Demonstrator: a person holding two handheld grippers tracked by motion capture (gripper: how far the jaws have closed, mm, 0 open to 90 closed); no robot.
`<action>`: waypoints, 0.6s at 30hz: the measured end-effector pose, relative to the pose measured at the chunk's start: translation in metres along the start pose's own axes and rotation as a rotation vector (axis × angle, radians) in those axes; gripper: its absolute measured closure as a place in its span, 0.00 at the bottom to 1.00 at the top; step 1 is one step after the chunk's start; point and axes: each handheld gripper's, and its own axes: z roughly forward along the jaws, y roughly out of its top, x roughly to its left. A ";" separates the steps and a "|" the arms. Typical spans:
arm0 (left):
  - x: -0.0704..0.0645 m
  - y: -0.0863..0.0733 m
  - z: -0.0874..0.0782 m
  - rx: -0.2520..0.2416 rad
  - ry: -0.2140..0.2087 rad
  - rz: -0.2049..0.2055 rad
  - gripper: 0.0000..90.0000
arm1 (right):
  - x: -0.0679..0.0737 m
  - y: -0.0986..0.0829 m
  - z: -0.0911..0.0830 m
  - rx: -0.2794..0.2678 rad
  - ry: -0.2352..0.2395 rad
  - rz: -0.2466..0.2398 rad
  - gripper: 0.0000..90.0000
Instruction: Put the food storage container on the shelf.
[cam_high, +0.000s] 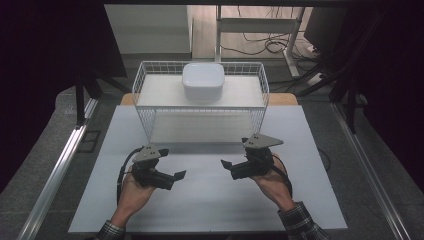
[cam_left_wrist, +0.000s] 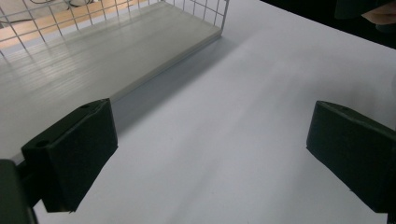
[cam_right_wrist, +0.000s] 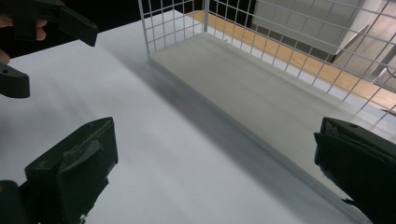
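Note:
A white wire rack (cam_high: 141, 90) stands at the back of the white table (cam_high: 210, 205), and a white rounded square bowl (cam_high: 202, 80) rests on its upper shelf. In front of the rack, my left gripper (cam_high: 176, 176) and right gripper (cam_high: 228, 168) hover low over the table, tips pointing toward each other with a gap between them. Seen in its own view, the left gripper (cam_left_wrist: 210, 149) is open with bare table between the jaws. My right gripper (cam_right_wrist: 215, 163) is open too and holds nothing. The rack's lower shelf board (cam_right_wrist: 243, 84) lies just beyond it.
The rack's wire corner (cam_left_wrist: 205, 9) and lower board (cam_left_wrist: 93, 56) sit to the left gripper's upper left. The other hand's gripper (cam_right_wrist: 44, 23) shows at the right gripper view's top left. Dark floor, metal rails (cam_high: 55, 170), cables and a desk frame (cam_high: 295, 35) surround the table.

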 end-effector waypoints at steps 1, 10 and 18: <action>0.000 -0.003 -0.001 0.003 0.001 -0.003 0.02 | 0.000 -0.001 -0.001 -0.003 0.000 0.005 0.00; -0.006 -0.016 -0.006 0.013 0.016 -0.012 0.02 | 0.001 -0.015 -0.010 0.022 -0.020 0.025 0.00; -0.011 -0.026 -0.011 0.019 0.023 -0.018 0.02 | 0.002 -0.030 -0.021 0.032 -0.046 0.029 0.00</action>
